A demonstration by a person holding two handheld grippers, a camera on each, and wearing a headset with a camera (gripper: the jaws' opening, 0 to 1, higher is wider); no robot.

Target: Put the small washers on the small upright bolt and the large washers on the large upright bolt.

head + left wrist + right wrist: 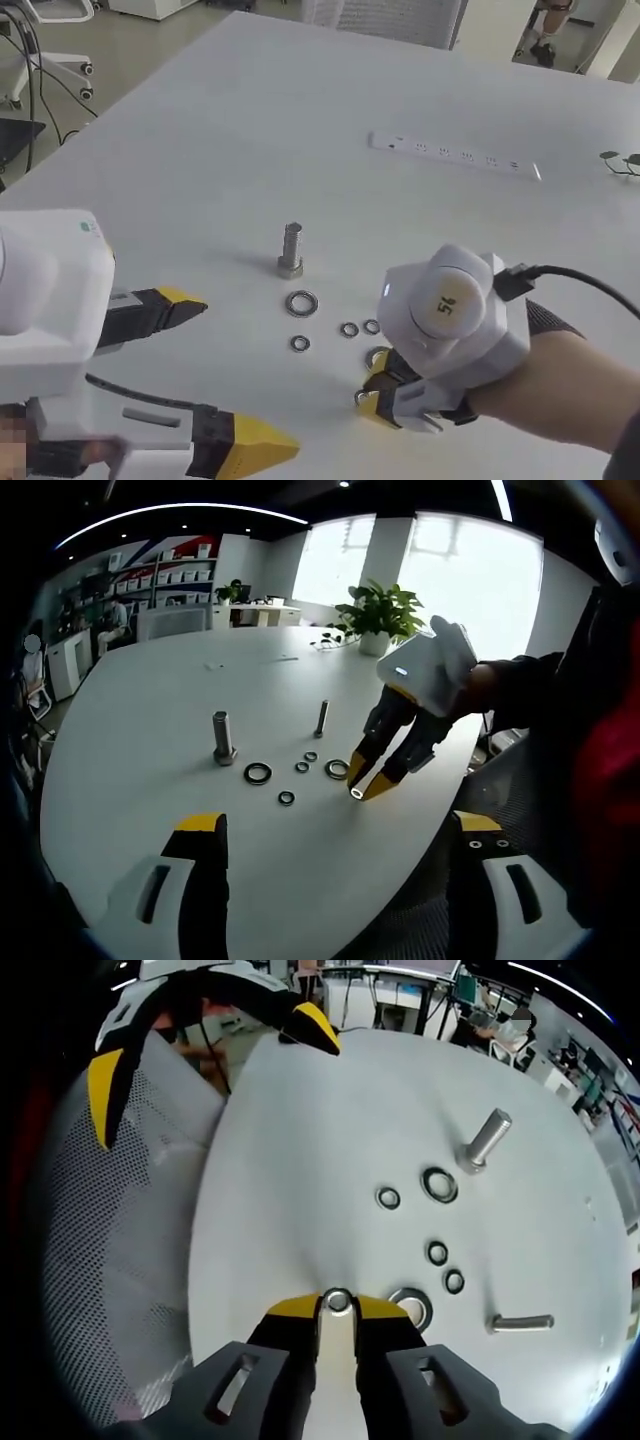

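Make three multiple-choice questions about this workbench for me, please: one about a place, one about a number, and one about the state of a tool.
1. Where is one small washer?
A. on the floor
B. inside a box
C. between the tips of the right tool

2. How many large washers lie on the table?
A. one
B. two
C. four

3. In what state is the left tool?
A. open, holding nothing
B. shut on a nut
C. shut on a cable

Answers:
1 C: in the right gripper view the yellow tips close on both sides of the ring.
2 B: one lies near the large bolt, and the other lies beside the right tool.
3 A: in the left gripper view its jaws stand wide apart with nothing between them.
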